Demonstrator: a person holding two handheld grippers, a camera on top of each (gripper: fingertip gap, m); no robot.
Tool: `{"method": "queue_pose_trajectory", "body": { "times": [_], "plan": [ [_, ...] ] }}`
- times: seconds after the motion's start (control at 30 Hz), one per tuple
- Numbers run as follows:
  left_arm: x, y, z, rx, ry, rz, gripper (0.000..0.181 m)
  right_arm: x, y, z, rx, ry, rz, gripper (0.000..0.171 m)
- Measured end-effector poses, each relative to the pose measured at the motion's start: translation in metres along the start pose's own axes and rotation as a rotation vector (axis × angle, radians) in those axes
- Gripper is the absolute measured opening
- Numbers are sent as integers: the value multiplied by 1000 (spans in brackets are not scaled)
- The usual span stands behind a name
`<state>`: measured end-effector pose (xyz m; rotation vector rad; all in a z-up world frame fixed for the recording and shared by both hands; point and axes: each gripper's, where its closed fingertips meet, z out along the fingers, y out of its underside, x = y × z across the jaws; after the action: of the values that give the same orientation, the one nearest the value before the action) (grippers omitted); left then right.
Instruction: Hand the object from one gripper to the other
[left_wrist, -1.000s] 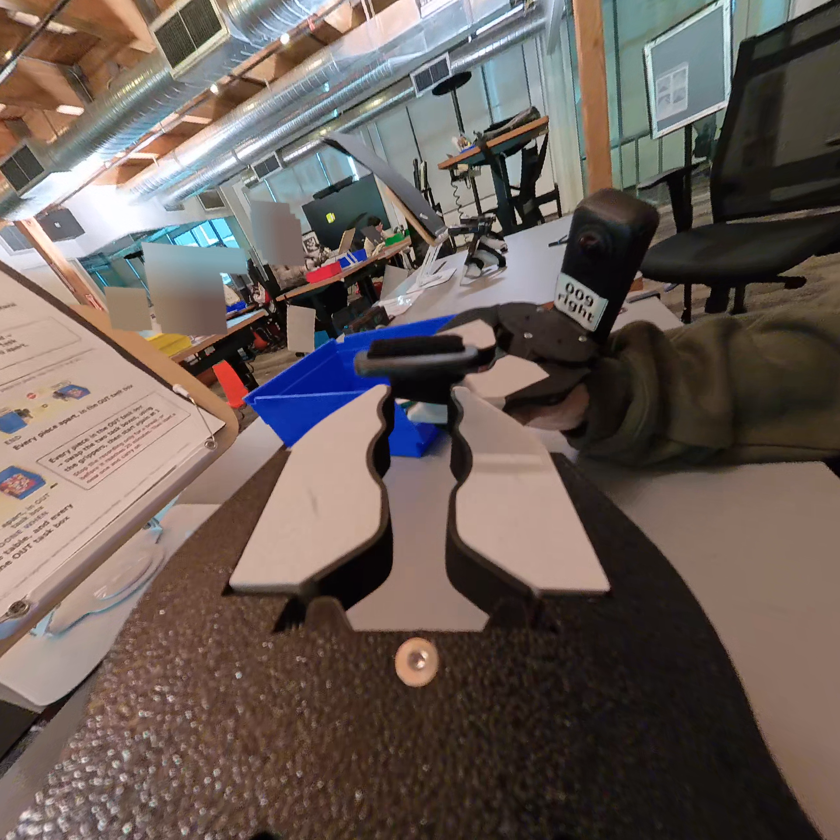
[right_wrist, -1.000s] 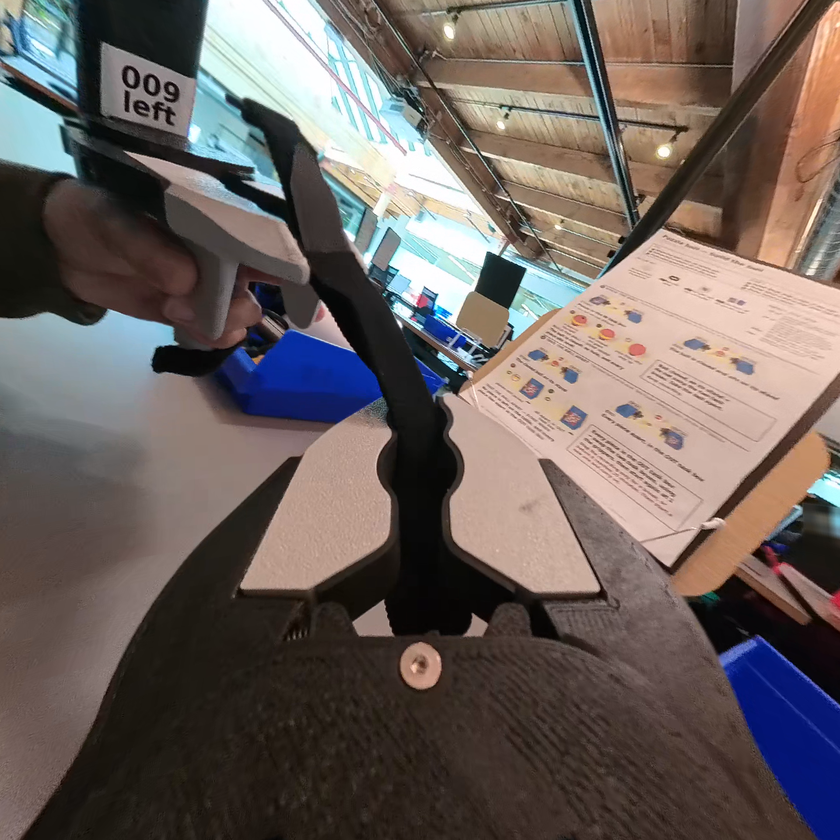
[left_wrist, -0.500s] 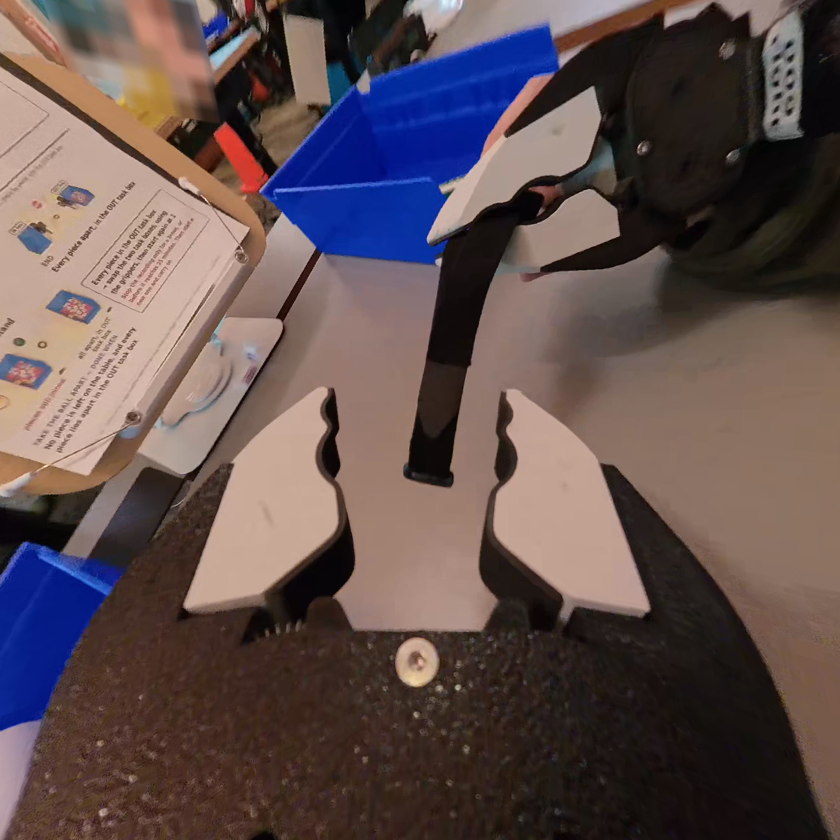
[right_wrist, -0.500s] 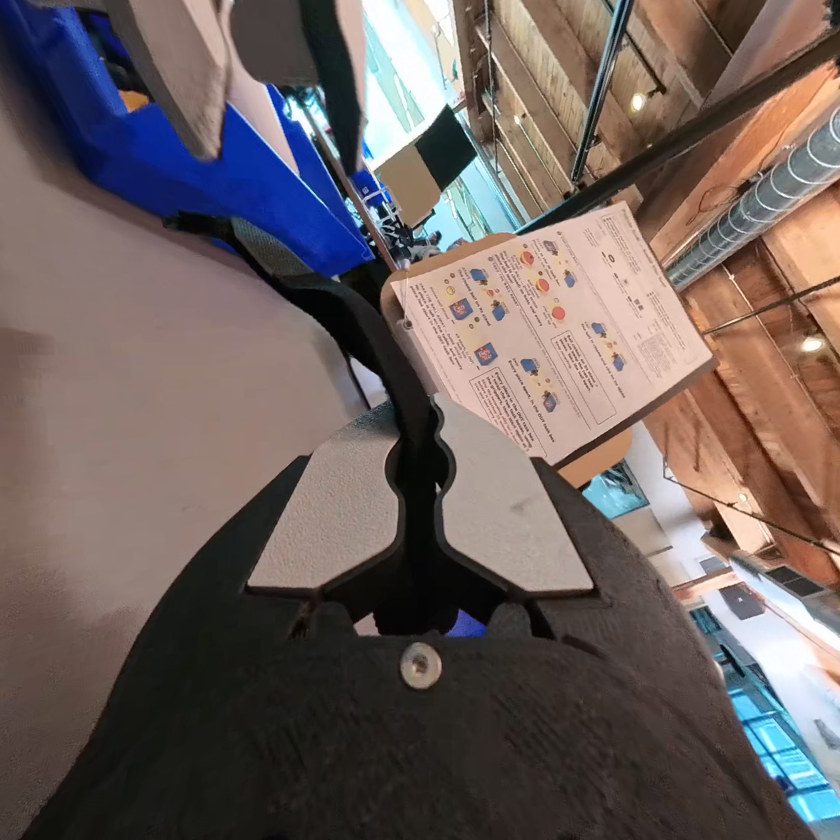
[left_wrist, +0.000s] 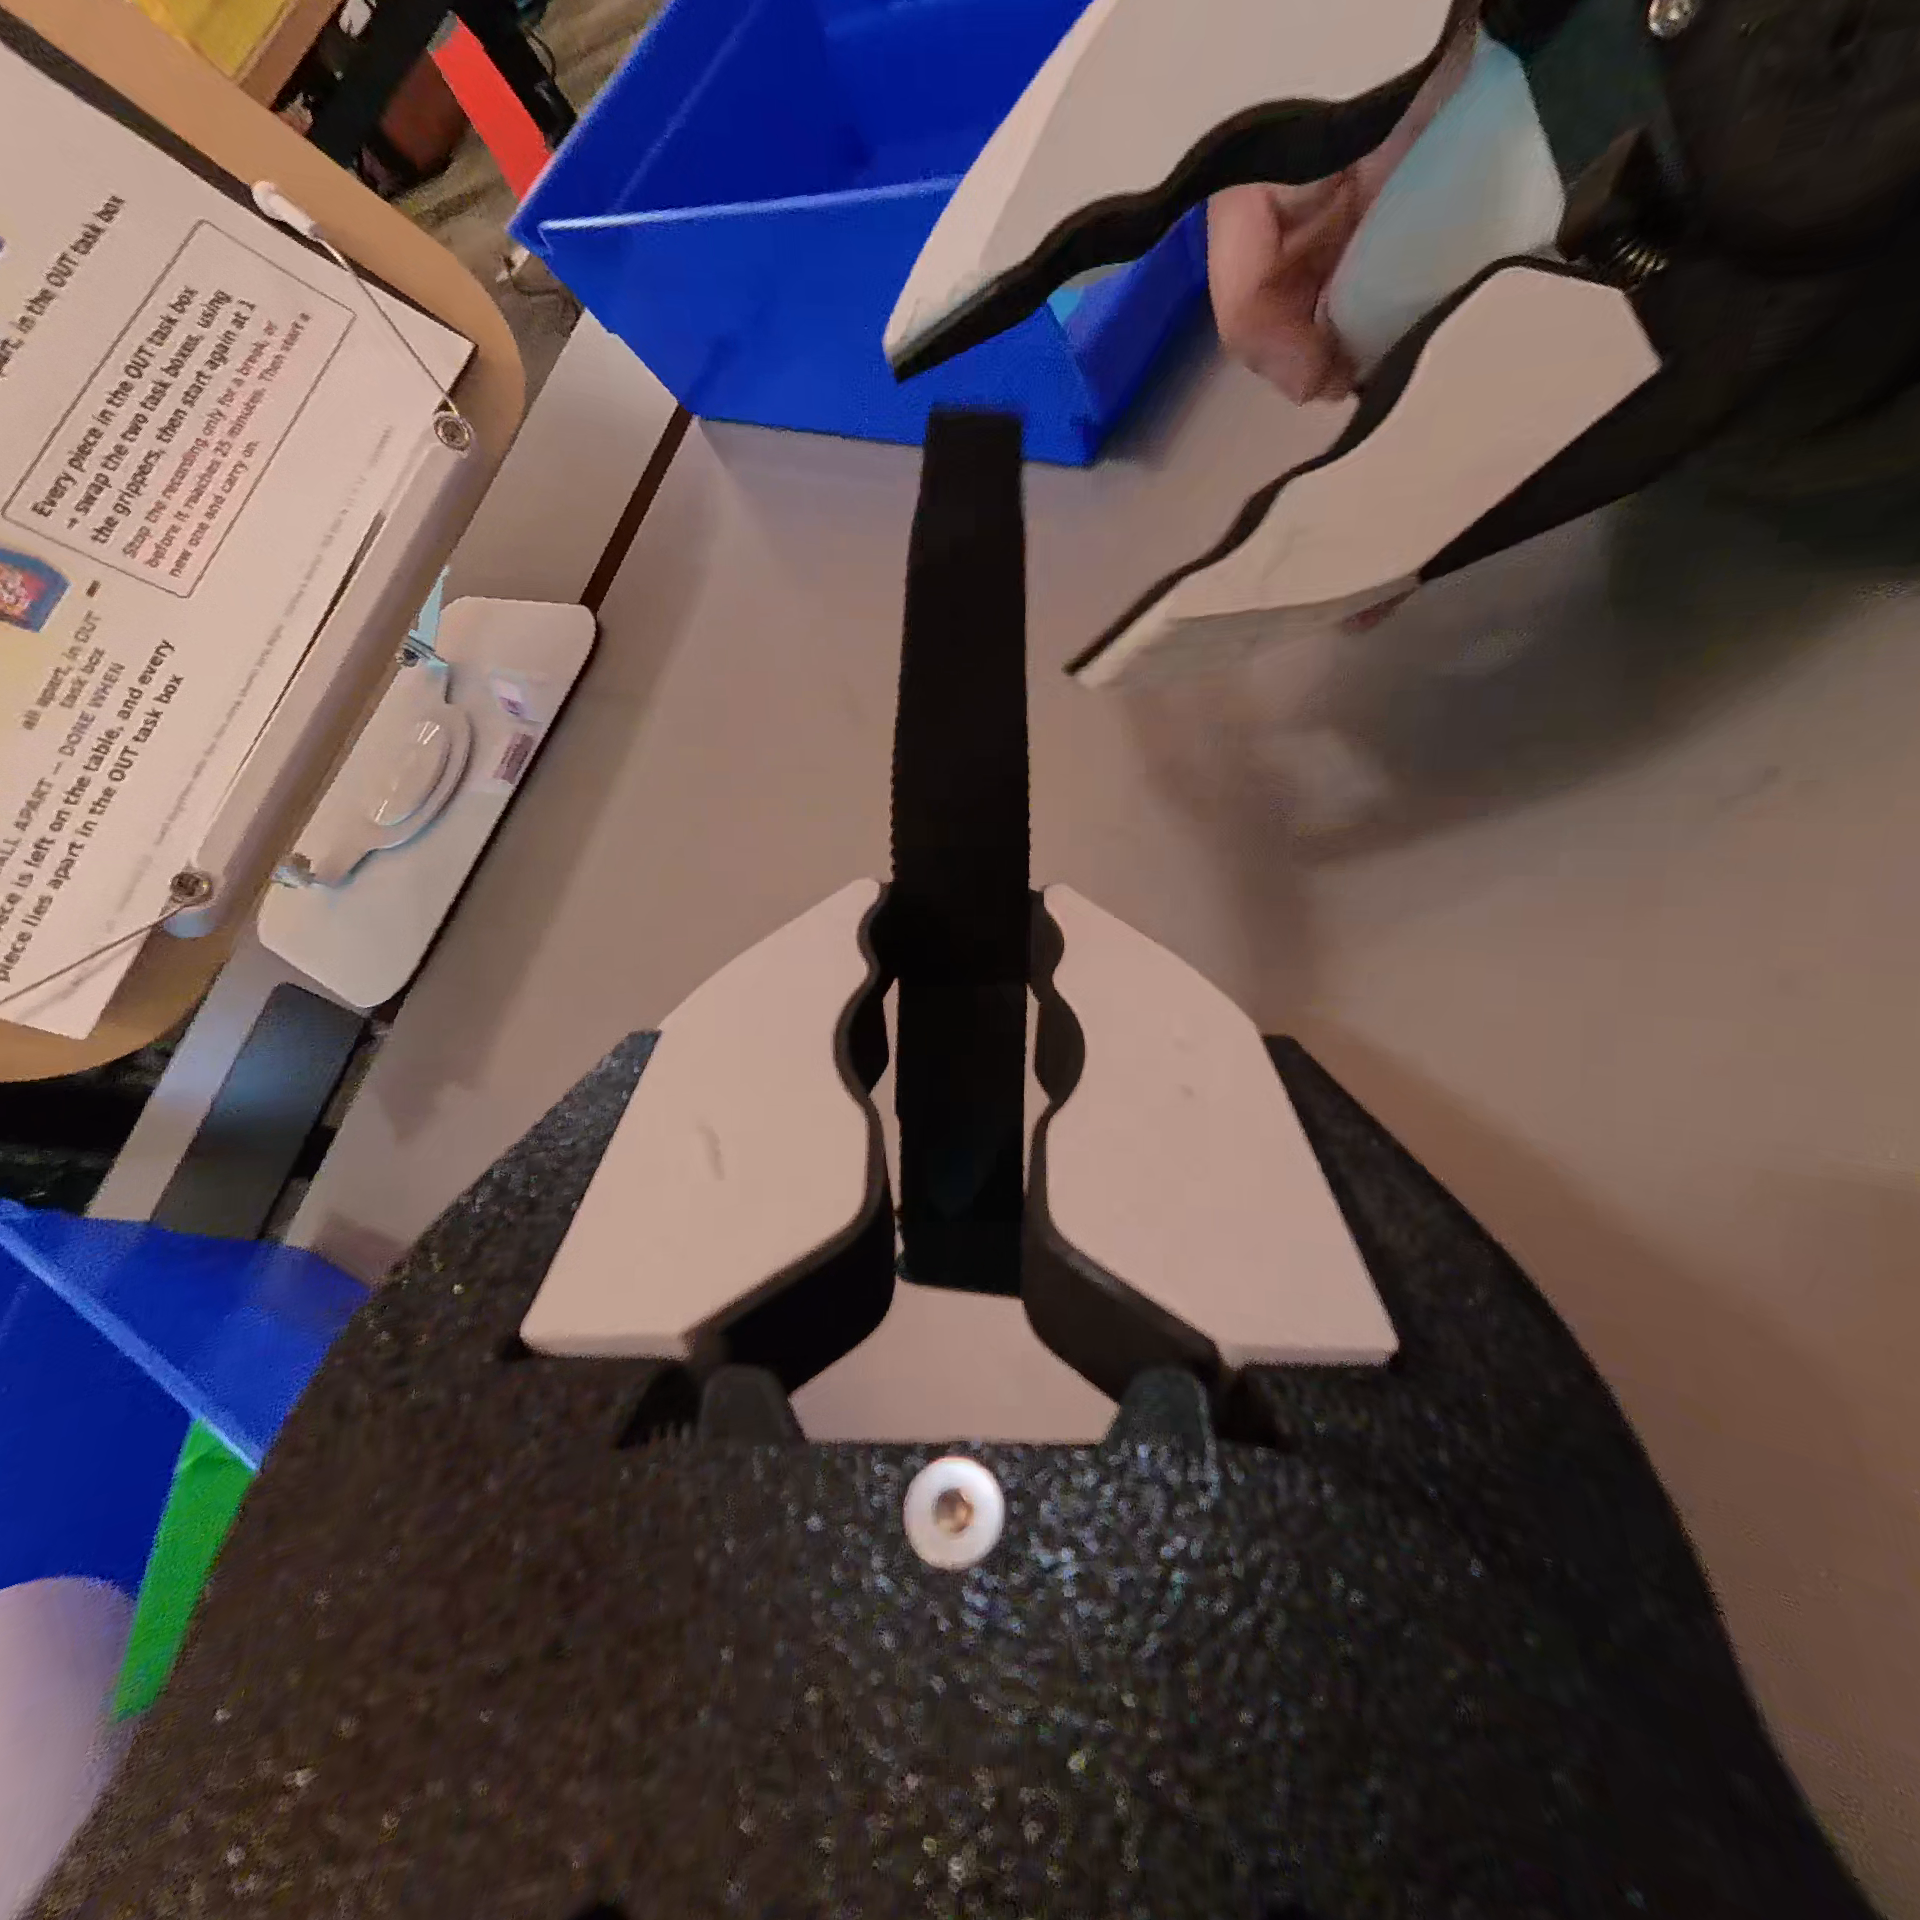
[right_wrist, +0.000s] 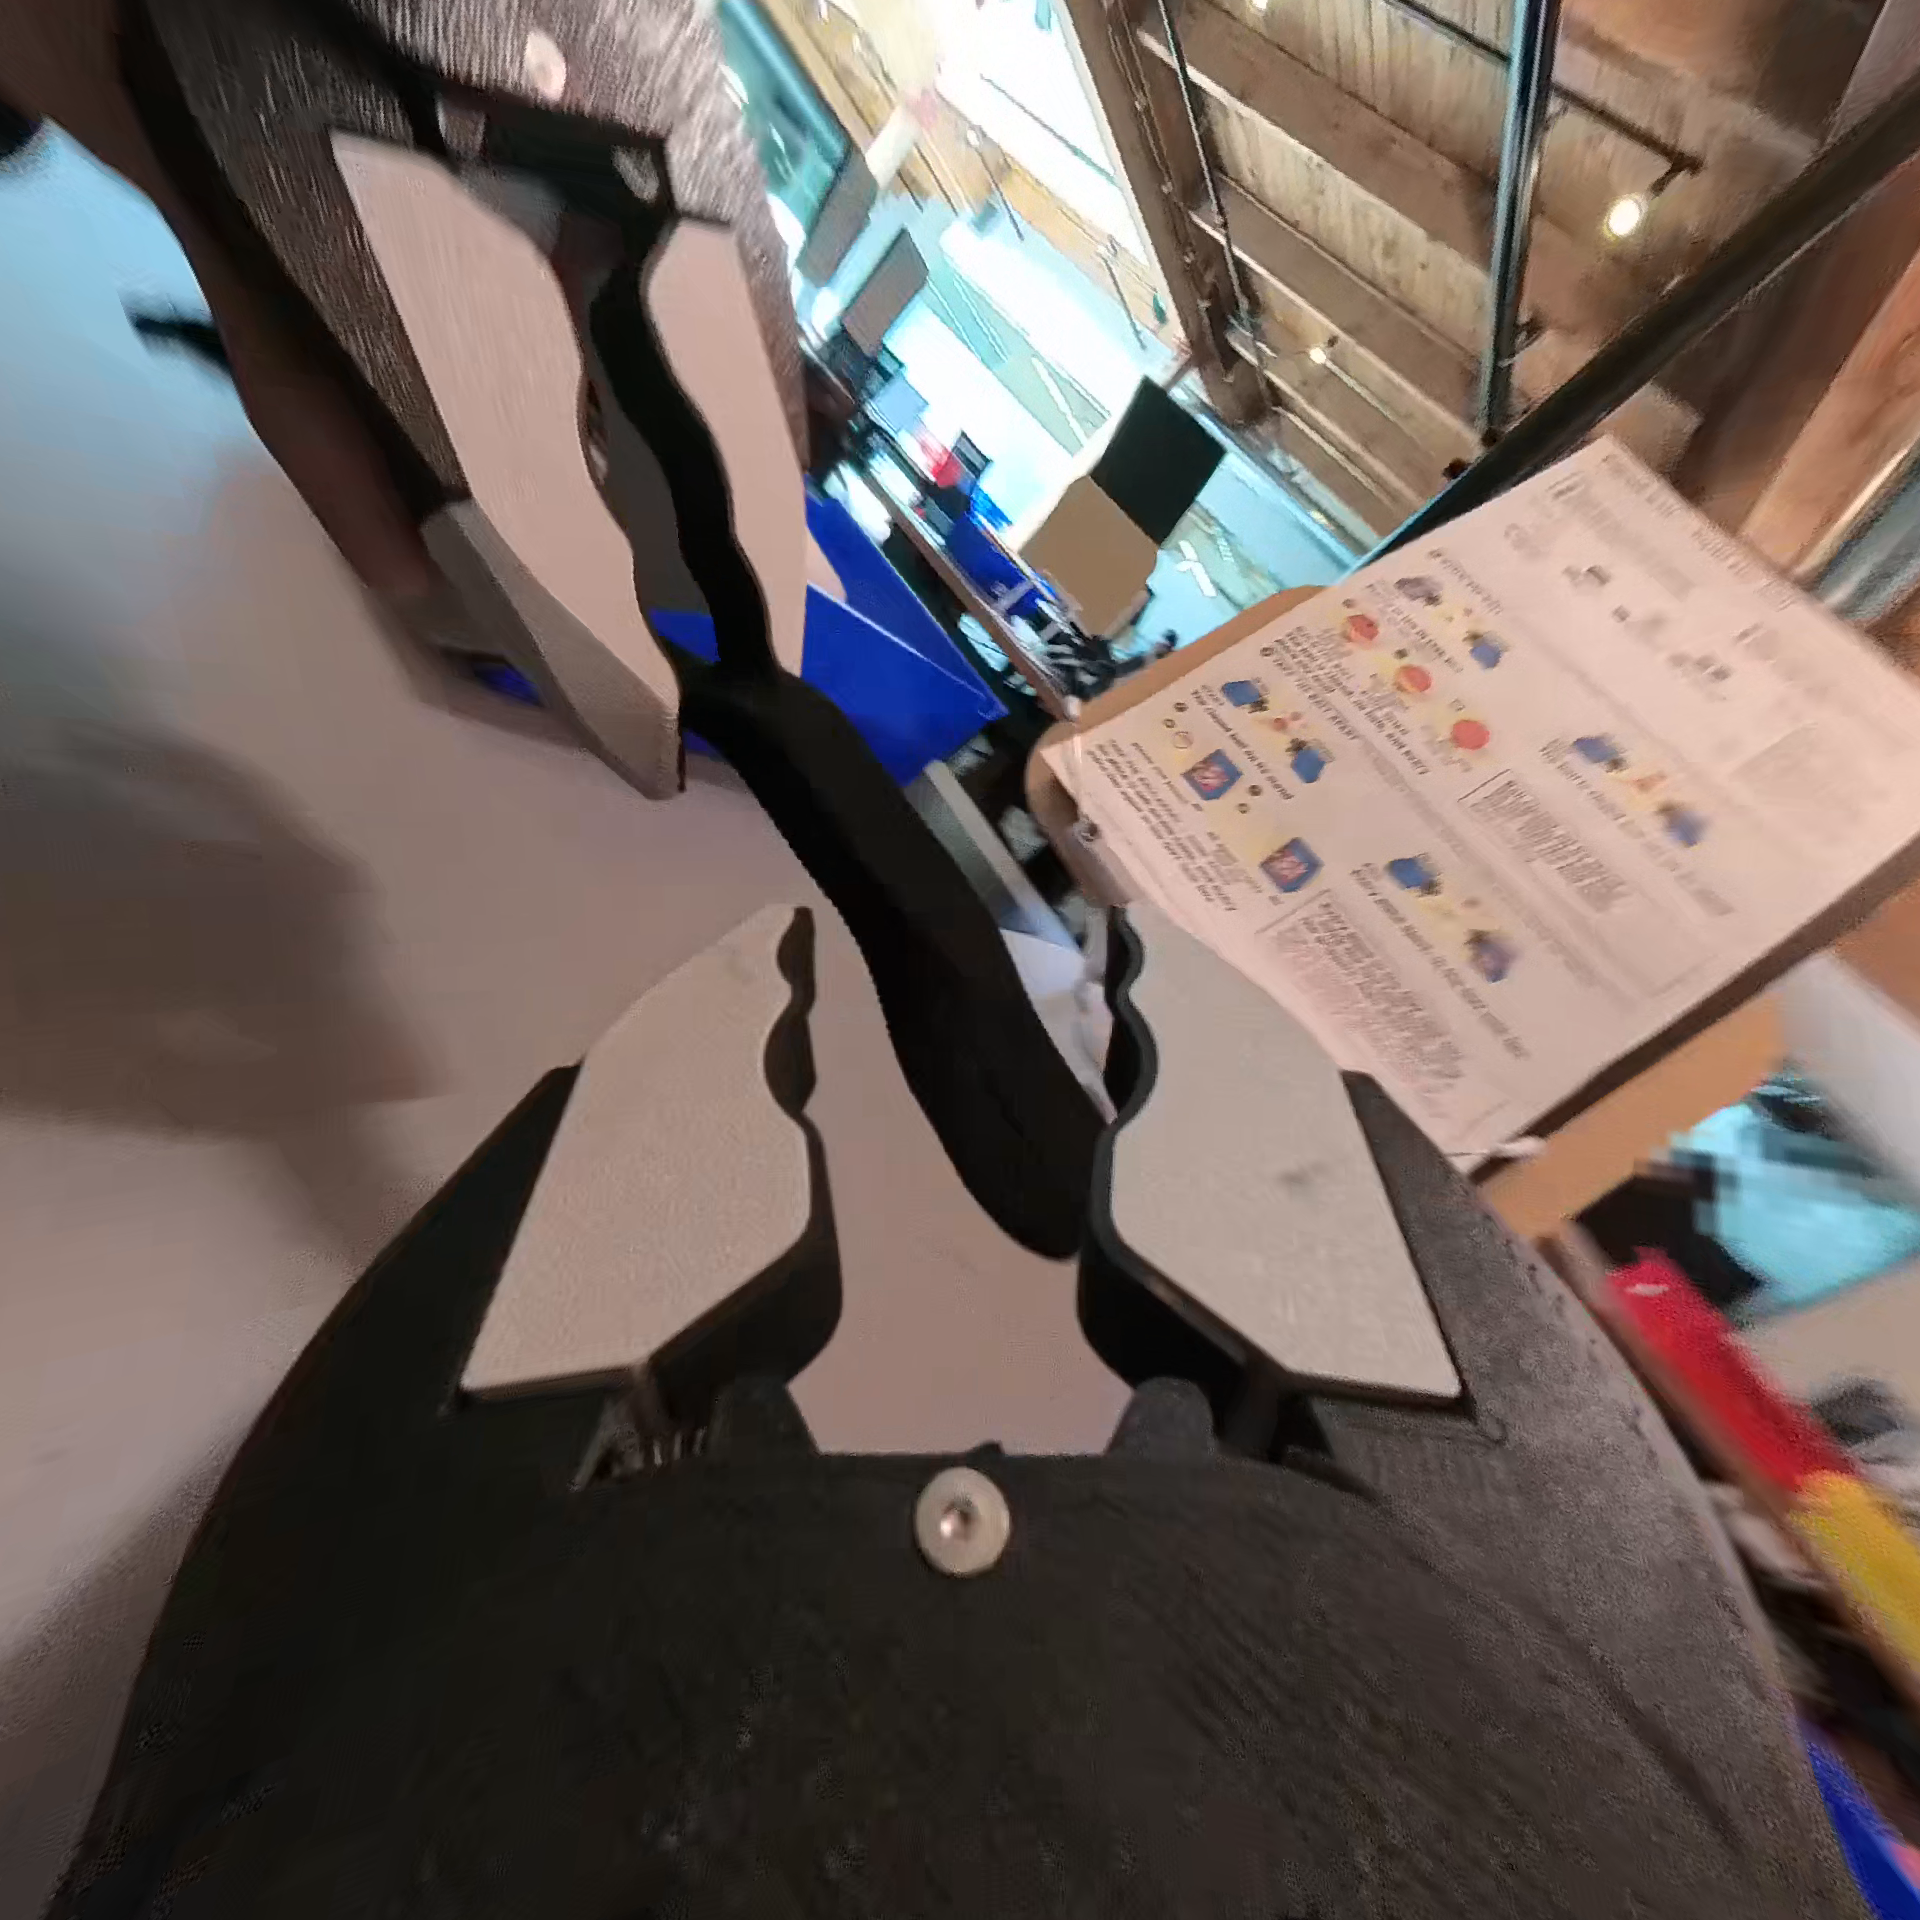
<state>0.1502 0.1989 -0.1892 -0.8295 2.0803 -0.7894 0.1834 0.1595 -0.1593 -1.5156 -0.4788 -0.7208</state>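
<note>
The object is a black strap (left_wrist: 961, 675). My left gripper (left_wrist: 961, 904) is shut on its lower part, and the strap stands up from between the fingers above the grey table (left_wrist: 1455, 1039). My right gripper (left_wrist: 997, 509) is at the upper right of the left wrist view, open, with its fingers spread around the strap's top end. In the right wrist view the right gripper (right_wrist: 956, 925) is open. The strap (right_wrist: 883, 883) runs loose between its fingers up to the left gripper (right_wrist: 727, 696), which pinches it.
A blue bin (left_wrist: 790, 260) stands on the table behind the grippers. A clipboard with an instruction sheet (left_wrist: 208, 468) leans at the left and also shows in the right wrist view (right_wrist: 1507, 779). Another blue bin (left_wrist: 104, 1403) is at the lower left. A white packet (left_wrist: 416, 790) lies below the clipboard.
The right gripper, which held the strap, has opened and let go. The left gripper, open before, has shut on the strap's other end.
</note>
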Motion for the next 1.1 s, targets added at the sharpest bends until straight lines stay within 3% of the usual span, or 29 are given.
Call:
{"method": "queue_pose_trajectory", "body": {
  "times": [0.2, 0.37, 0.47, 0.67, 0.8, 0.9, 0.97, 1.07, 1.1],
  "plan": [
    [-6, -9, -12, 207, 130, -198, 23, 20, 0, -8, 71, -18, 313, 66],
    [-13, -33, -34, 448, 223, -334, 23, 4, 9, -6, 51, -173, 501, 70],
    [-13, -44, -48, 555, 272, -347, 23, 6, 2, -8, 125, -214, 647, 63],
    [-14, -49, -56, 623, 262, -298, 23, 20, -24, -20, 345, -329, 973, 53],
    [-9, -51, -55, 642, 287, -287, 23, 19, -30, -21, 390, -364, 1029, 46],
    [-9, -50, -54, 650, 296, -303, 23, 17, -36, -24, 426, -383, 999, 20],
    [-13, -49, -55, 656, 284, -318, 23, 13, -40, -27, 428, -418, 977, 20],
    [-17, -48, -57, 674, 279, -339, 23, 9, -38, -26, 403, -427, 959, 34],
    [-17, -49, -57, 680, 280, -347, 23, 8, -37, -25, 395, -432, 950, 30]
  ]
}}
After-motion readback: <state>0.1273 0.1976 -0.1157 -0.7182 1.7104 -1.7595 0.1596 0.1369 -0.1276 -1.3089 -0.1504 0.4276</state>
